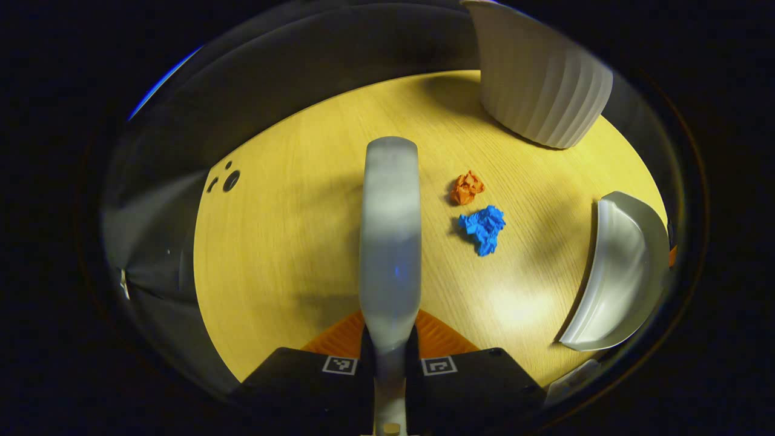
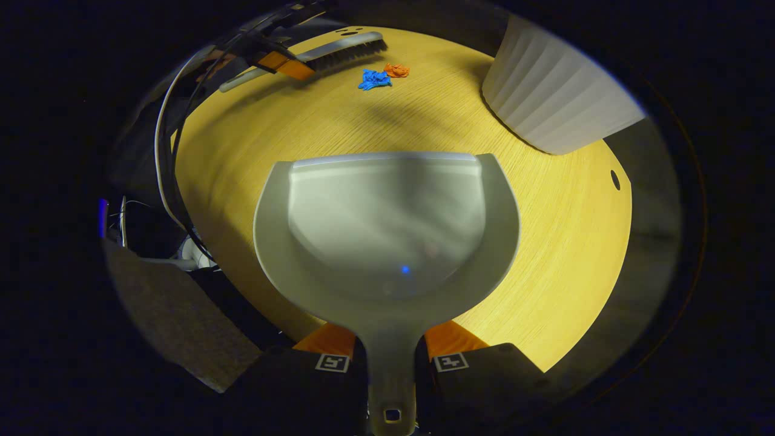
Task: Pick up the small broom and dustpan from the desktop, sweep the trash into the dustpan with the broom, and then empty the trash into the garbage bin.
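Closest in the left gripper view: left gripper (image 1: 390, 357) clamped on the broom (image 1: 390, 236) handle, both fingers against it, broom running straight ahead from the tips over the wooden desktop (image 1: 284, 242). Just right of the broom's far half lie two paper wads, orange trash (image 1: 467, 187) farther, blue trash (image 1: 484, 228) nearer, close together, apart from the broom. Right gripper view: right gripper (image 2: 390, 357) closed on the dustpan (image 2: 387, 230) handle, pan spreading forward from the tips, open lip away from the gripper; cannot tell if it touches the desktop. Same dustpan sits far right of the left gripper. White ribbed garbage bin (image 2: 554, 97) stands ahead-right of both grippers. Beyond the dustpan's lip, well apart, both wads, with the broom's bristles to their left.
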